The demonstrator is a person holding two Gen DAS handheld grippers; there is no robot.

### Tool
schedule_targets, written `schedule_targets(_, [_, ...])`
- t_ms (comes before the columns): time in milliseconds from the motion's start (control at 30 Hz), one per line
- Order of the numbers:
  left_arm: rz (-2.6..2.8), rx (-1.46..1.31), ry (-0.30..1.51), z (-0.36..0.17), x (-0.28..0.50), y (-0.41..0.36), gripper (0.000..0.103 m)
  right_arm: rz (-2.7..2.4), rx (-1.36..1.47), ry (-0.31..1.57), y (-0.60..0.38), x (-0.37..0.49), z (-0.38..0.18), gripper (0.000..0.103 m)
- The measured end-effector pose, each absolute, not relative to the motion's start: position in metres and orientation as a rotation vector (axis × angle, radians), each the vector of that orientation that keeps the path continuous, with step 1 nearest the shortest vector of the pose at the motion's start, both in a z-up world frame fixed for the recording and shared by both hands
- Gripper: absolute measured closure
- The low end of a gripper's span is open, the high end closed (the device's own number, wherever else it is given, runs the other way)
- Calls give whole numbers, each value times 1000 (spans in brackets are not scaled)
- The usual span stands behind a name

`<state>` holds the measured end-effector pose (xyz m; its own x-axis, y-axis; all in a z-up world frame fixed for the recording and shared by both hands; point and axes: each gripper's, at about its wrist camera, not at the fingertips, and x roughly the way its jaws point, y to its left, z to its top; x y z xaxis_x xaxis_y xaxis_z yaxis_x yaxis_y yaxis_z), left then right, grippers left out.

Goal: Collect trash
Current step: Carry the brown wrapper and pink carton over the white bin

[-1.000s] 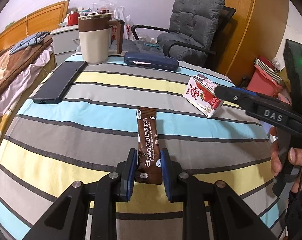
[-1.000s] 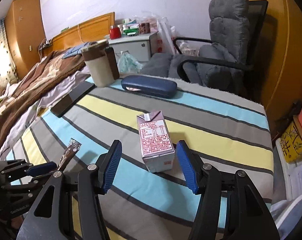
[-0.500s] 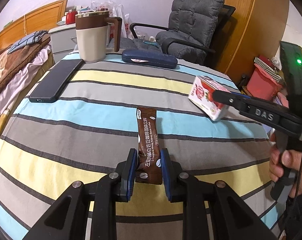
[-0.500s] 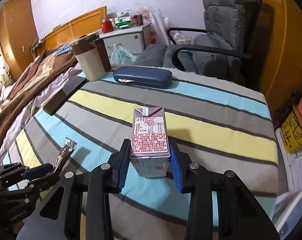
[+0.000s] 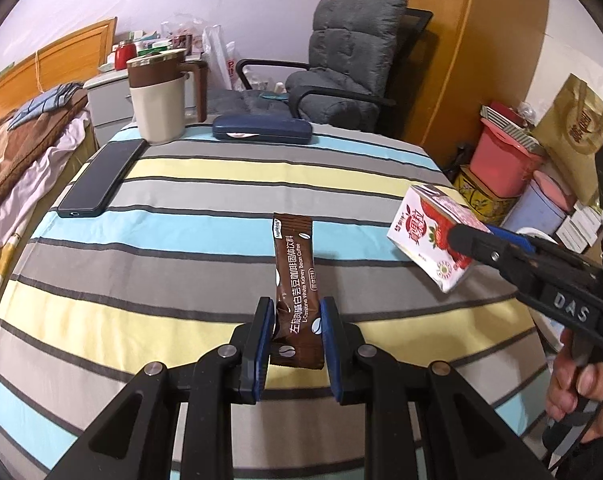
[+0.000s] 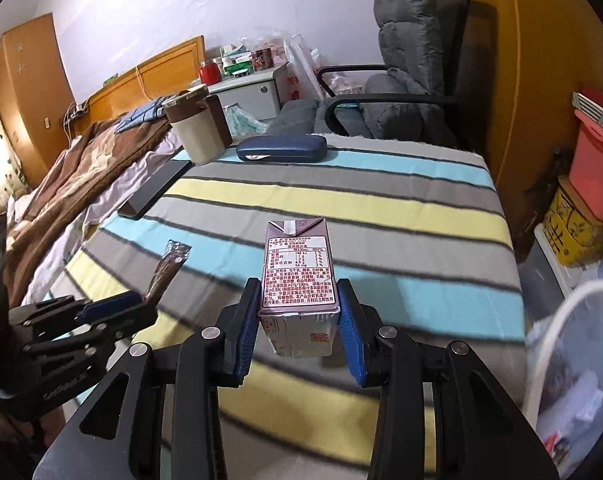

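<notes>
Left gripper point(image 5: 294, 334) clamped on brown coffee sachet point(image 5: 296, 280), right gripper point(image 6: 299, 330) squeezing milk carton point(image 6: 299, 280), both above striped tablecloth point(image 5: 181, 216)

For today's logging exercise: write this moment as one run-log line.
left gripper: shut on coffee sachet | right gripper: shut on milk carton | both lifted off striped tablecloth

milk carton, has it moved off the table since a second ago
Yes. The milk carton, clamped in the right gripper, has lifted off the striped tablecloth and shifted right toward the table edge, farther from the blue case.
</notes>
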<state>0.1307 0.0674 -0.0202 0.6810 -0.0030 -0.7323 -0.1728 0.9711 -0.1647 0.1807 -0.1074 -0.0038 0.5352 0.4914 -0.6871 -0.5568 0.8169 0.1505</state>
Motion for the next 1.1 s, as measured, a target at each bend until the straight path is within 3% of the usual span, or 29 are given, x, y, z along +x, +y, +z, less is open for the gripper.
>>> schedule_targets(567, [5, -166, 817, -10, 101, 11, 79, 579, -8, 742, -147, 136, 7, 63])
schedule_targets(1100, [-90, -118, 824, -3, 120, -36, 79, 487, 47, 716, -187, 127, 8, 63])
